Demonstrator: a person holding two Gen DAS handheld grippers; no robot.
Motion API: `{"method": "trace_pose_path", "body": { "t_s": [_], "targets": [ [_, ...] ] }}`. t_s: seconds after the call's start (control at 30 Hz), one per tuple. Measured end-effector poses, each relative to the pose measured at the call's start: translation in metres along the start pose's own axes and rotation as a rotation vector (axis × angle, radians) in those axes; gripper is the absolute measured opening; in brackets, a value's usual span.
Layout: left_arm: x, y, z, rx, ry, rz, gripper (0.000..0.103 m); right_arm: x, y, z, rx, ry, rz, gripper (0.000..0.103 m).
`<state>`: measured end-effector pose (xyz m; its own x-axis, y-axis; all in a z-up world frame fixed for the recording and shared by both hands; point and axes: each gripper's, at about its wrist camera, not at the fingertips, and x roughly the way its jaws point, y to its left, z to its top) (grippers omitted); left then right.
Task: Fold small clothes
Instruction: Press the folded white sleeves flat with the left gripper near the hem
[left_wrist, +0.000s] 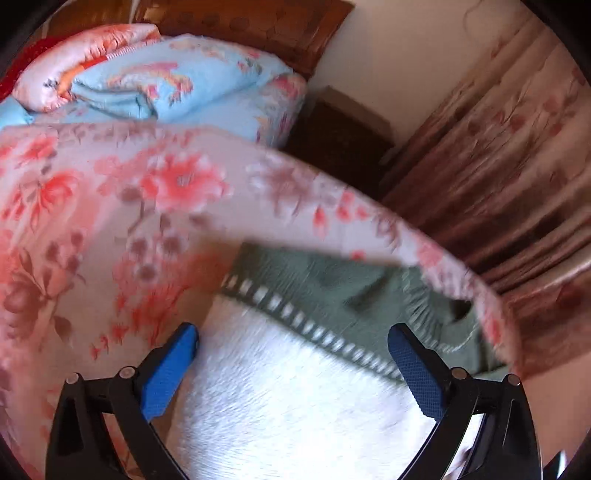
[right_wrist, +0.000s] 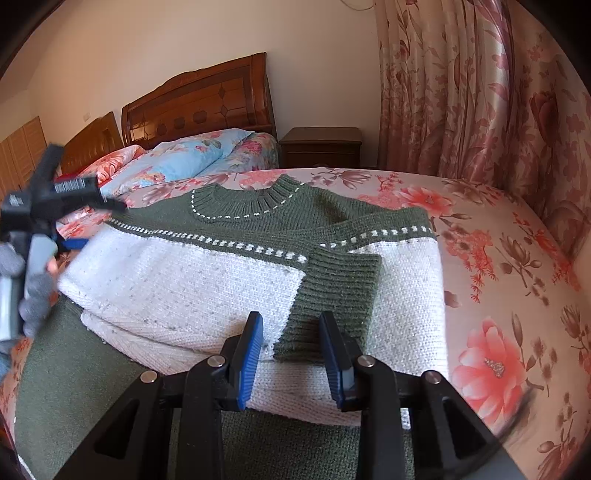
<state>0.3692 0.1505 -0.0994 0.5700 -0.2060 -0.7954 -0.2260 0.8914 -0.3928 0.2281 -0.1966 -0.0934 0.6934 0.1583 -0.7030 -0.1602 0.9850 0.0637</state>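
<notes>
Left wrist view: Though motion blur smears it, the left gripper (left_wrist: 293, 343) hangs spread wide and empty above the sweater (left_wrist: 295, 387), whose near part is cut off.
Right wrist view: The right gripper (right_wrist: 291, 354) stands partly spread around the green cuff (right_wrist: 332, 291), pads apart from it; the floral bedspread (right_wrist: 498, 295) lies open rightward.
</notes>
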Motion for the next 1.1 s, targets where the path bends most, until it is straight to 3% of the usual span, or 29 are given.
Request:
{"method": "trace_pose_path", "body": {
  "t_s": [0.1,0.17,0.23,0.3,0.43,0.53,0.63,0.7,0.77,0.93,1.03,1.1],
  "targets": [
    [-0.004,-0.022,0.010,0.064,-0.035,-0.049,0.103,0.000,-0.001,0.000,0.003,-0.001,0.003,0.032],
    [0.011,-0.038,0.014,0.106,-0.001,-0.043,0.103,0.000,-0.003,0.000,0.010,-0.002,0.011,0.032],
    [0.026,-0.039,0.009,0.134,0.028,0.020,0.103,0.000,-0.004,0.000,0.017,-0.003,0.018,0.032],
    [0.037,-0.040,0.004,0.213,-0.025,0.125,0.103,0.000,-0.006,0.000,0.024,-0.004,0.029,0.032],
    [0.037,-0.042,-0.002,0.267,-0.032,0.159,0.103,0.000,-0.008,-0.001,0.032,-0.005,0.040,0.032],
    [0.023,-0.038,-0.005,0.237,-0.050,0.135,0.103,0.000,-0.010,-0.001,0.042,-0.006,0.051,0.032],
    [-0.017,-0.044,-0.021,0.191,-0.152,0.057,0.103,0.000,-0.012,0.000,0.049,-0.008,0.057,0.032],
    [-0.038,-0.052,-0.038,0.222,-0.196,0.015,0.103,0.000,-0.012,0.000,0.055,-0.008,0.061,0.032],
    [-0.050,-0.064,-0.060,0.279,-0.206,0.020,0.103,0.000,-0.013,0.000,0.056,-0.008,0.062,0.032],
    [-0.047,-0.078,-0.115,0.445,-0.175,0.062,0.103,0.000,-0.012,-0.001,0.053,-0.008,0.060,0.032],
    [-0.018,-0.071,-0.127,0.448,-0.062,0.101,0.103,0.000,-0.012,-0.001,0.051,-0.008,0.057,0.032],
    [-0.018,-0.076,-0.127,0.471,-0.085,0.108,0.103,-0.001,-0.012,-0.001,0.052,-0.009,0.058,0.032]
  ]
}}
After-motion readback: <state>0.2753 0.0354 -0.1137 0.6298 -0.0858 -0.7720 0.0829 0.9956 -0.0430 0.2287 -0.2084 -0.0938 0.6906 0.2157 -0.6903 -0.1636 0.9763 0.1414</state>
